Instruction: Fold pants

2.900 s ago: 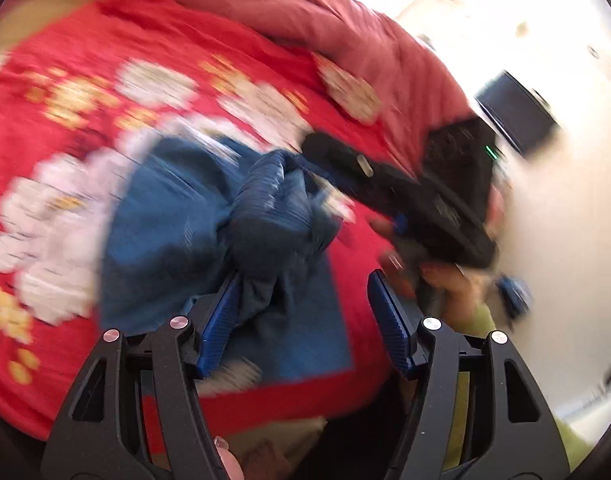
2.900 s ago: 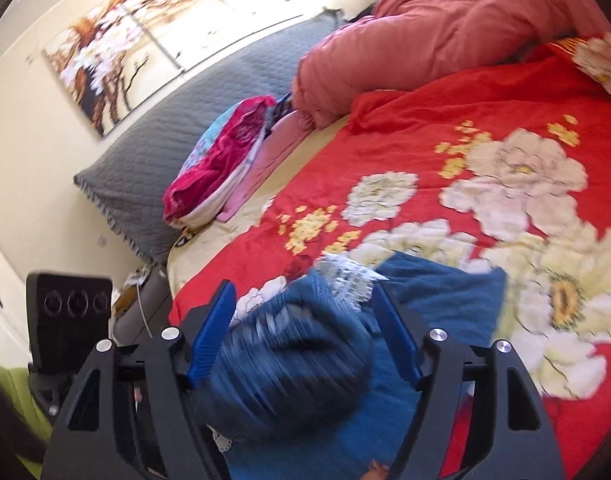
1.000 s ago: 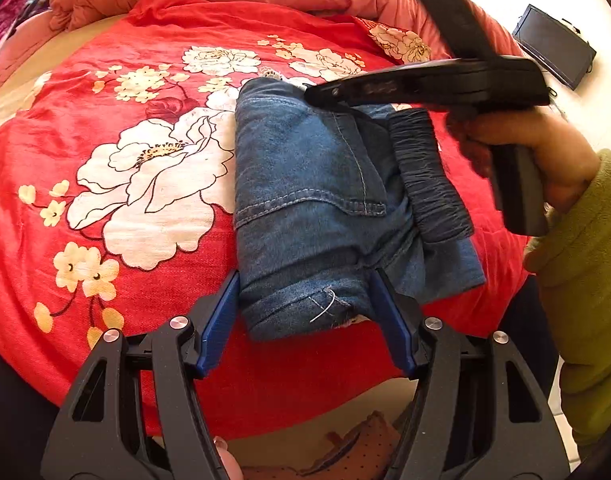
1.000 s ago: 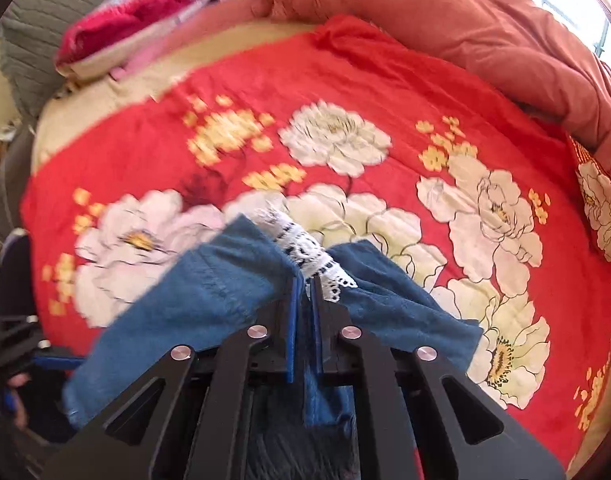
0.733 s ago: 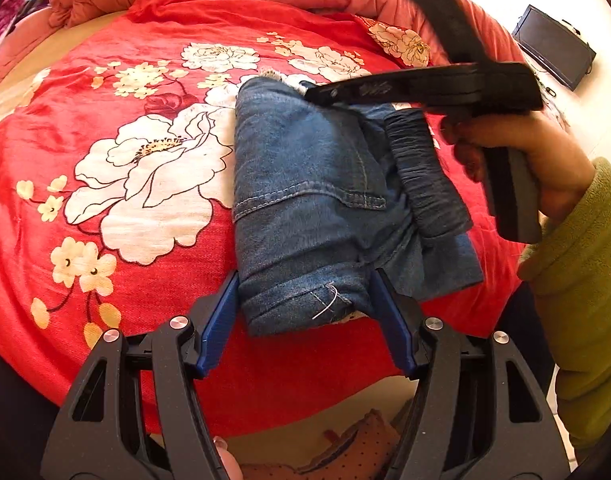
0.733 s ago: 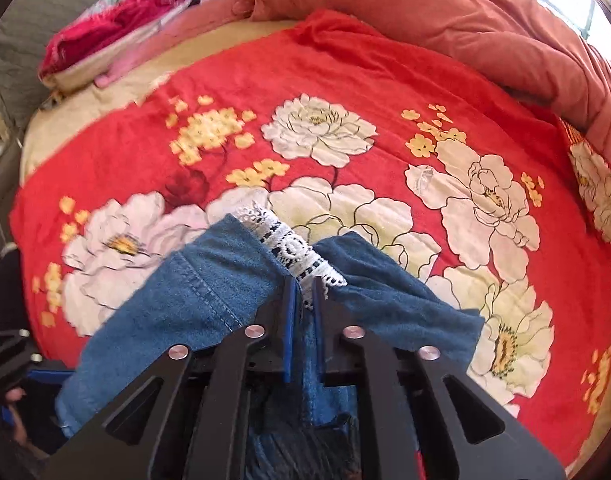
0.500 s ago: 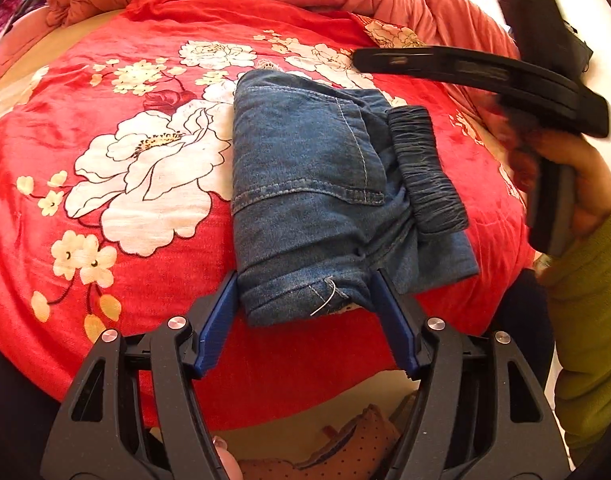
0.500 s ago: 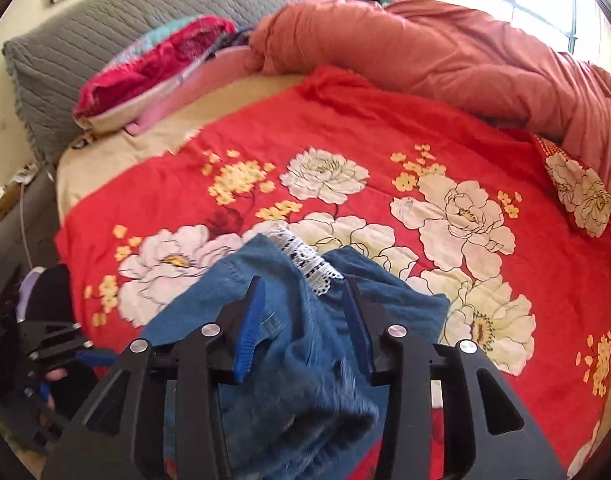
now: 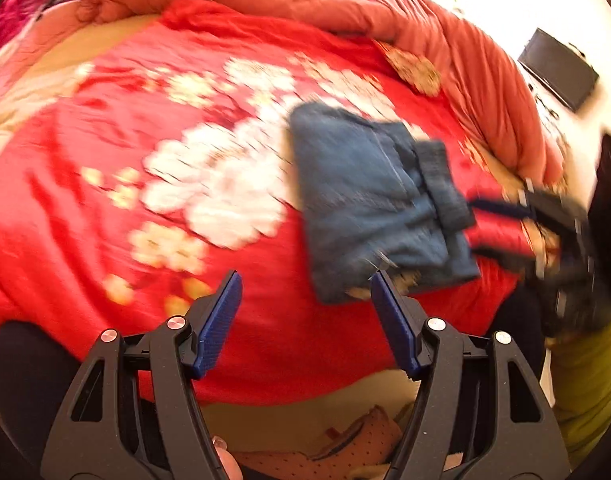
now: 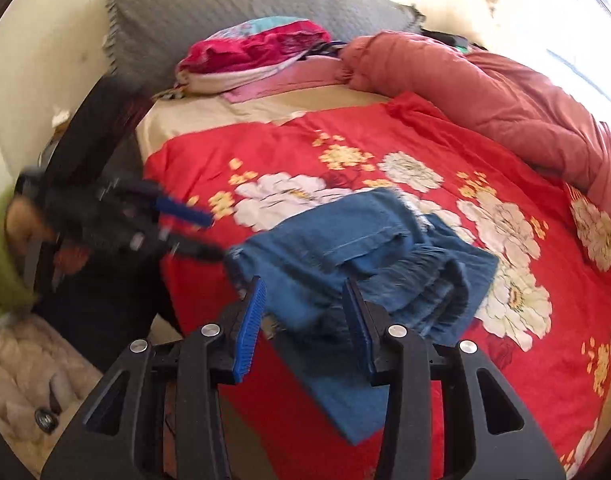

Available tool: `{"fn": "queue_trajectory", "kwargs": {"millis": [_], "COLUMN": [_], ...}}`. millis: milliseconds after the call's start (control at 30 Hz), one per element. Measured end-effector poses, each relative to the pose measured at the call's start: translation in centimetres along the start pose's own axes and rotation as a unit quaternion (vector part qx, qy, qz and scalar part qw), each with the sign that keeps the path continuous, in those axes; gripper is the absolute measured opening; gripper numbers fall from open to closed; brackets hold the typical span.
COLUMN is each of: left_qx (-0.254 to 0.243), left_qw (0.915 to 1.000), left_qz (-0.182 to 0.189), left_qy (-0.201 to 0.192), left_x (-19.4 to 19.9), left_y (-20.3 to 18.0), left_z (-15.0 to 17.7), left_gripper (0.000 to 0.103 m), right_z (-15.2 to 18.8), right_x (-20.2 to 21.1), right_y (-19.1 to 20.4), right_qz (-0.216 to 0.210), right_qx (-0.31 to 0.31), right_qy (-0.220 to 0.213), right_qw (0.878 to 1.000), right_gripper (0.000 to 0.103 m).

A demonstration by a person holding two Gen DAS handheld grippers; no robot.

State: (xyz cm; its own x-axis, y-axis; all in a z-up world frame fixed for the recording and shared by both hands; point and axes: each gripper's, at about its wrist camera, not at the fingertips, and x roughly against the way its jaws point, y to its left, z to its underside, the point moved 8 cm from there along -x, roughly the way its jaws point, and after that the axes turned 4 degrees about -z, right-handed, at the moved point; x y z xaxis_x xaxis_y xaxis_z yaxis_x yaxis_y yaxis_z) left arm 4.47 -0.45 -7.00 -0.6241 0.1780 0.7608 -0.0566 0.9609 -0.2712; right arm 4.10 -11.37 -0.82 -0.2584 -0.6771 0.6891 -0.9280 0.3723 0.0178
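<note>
Left wrist view shows the pants (image 9: 369,200) as a folded blue denim bundle lying on the red floral blanket (image 9: 105,184) near the bed's edge, a darker gathered waistband along its right side and a frayed pale hem at the near corner. Motion blur smears the details. The left gripper (image 9: 305,308) is spread wide and holds nothing, its right finger just at the bundle's near corner. From the right wrist view, the right gripper (image 10: 305,316) is also parted and empty, hovering over the denim's near edge, where one layer hangs over the bedside.
</note>
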Motion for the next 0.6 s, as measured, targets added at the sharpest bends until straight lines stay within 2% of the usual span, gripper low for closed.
{"fn": "queue_trajectory", "kwargs": {"millis": [167, 233, 267, 300, 333, 400, 533, 600], "left_qx": [0.013, 0.012, 0.012, 0.008, 0.001, -0.01, -0.017, -0.016], "left_qw": [0.9999, 0.9999, 0.9998, 0.9996, 0.9995, 0.9993, 0.9987, 0.9989], "left_qz": [-0.008, 0.006, 0.008, 0.012, 0.018, 0.011, 0.009, 0.009], "left_qy": [-0.001, 0.009, 0.015, 0.024, 0.027, 0.034, 0.046, 0.043], "left_x": [-0.7, -1.7, -2.2, -2.8, -3.2, -4.3, -6.2, -6.4], "left_y": [1.1, 0.6, 0.4, -0.1, -0.6, -1.1, -1.6, -1.6], "left_z": [-2.9, -4.0, -4.2, -4.5, -4.6, -5.0, -4.8, -4.7], "left_gripper": [0.059, 0.059, 0.059, 0.059, 0.059, 0.059, 0.059, 0.059], "right_z": [-0.3, -0.6, -0.6, -0.6, -0.5, 0.0, 2.0, 2.9], "right_x": [-2.4, -3.5, -3.9, -4.7, -5.1, -5.3, -4.6, -5.0], "right_y": [2.7, 3.0, 3.0, 3.0, 3.1, 3.4, 3.7, 3.1], "right_qz": [0.005, 0.015, 0.02, 0.026, 0.021, -0.018, -0.036, -0.044], "right_qx": [0.075, 0.092, 0.098, 0.111, 0.113, 0.093, 0.092, 0.058], "right_qy": [0.021, 0.027, 0.029, 0.036, 0.04, 0.046, 0.057, 0.059], "right_qw": [0.997, 0.995, 0.995, 0.993, 0.993, 0.994, 0.993, 0.996], "right_gripper": [0.038, 0.037, 0.034, 0.025, 0.01, 0.008, 0.007, 0.007]}}
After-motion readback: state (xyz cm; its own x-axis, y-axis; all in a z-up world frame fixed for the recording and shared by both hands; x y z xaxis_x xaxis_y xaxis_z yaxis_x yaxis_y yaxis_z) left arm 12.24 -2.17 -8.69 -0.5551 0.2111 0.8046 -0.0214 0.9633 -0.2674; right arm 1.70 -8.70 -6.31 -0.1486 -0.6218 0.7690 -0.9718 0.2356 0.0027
